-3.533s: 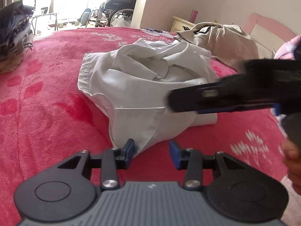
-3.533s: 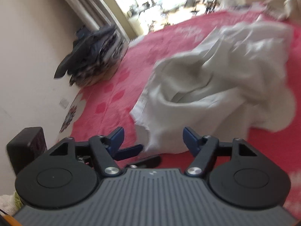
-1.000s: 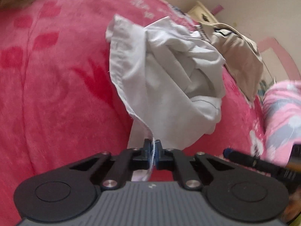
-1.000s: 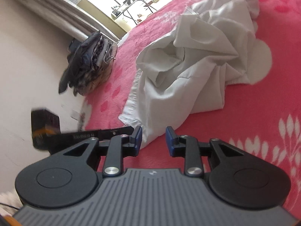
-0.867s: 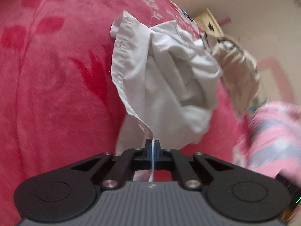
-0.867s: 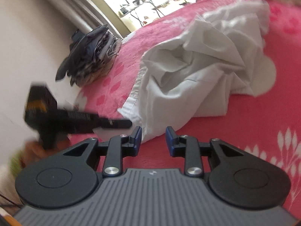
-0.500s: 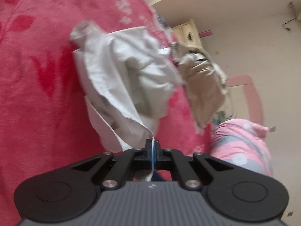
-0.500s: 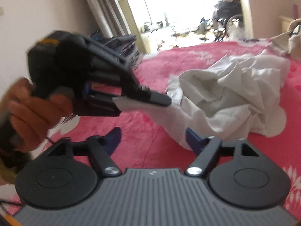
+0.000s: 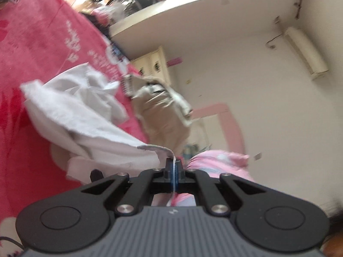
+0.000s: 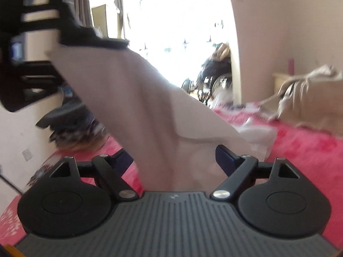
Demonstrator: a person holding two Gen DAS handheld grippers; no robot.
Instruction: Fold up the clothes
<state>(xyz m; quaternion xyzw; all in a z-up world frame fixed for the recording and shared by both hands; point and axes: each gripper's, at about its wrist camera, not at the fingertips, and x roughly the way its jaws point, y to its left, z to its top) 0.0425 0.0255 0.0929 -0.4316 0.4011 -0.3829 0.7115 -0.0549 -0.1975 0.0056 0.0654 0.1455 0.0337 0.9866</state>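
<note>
Left wrist view: the white shirt (image 9: 85, 117) you are working on hangs from your left hand-held gripper (image 9: 174, 167), whose jaws are clenched on a thin edge of the fabric. From that pinched edge the cloth runs down and away to the left, where the rest of it lies bunched on the red bed cover (image 9: 32, 53). Your view here is tilted, so the bed slopes up the left side.

In the right wrist view the same shirt (image 10: 150, 111) is a taut, sloping sheet that falls from your left hand-held gripper (image 10: 120, 42), at the upper left, to just in front of the right camera. Your right hand-held gripper (image 10: 173, 158) is released, its blue-tipped fingers (image 10: 225, 156) spread wide. The shirt passes through the gap between them, and neither pad presses on it. Motion blur softens the fabric's outline.

Beyond the shirt, a beige garment (image 9: 165, 111) lies further up the bed, near a pale bedside cabinet (image 9: 152, 62). A pink pillow or quilt (image 9: 216, 162) shows just past the left fingers, and a pink headboard (image 9: 227, 117) stands against the cream wall. An air conditioner (image 9: 306, 53) is mounted high on that wall. In the right wrist view, a heap of dark clothes (image 10: 70, 120) sits at the bed's left edge, and a bright doorway (image 10: 175, 32) lies behind with a wheelchair (image 10: 214, 81) in it.
</note>
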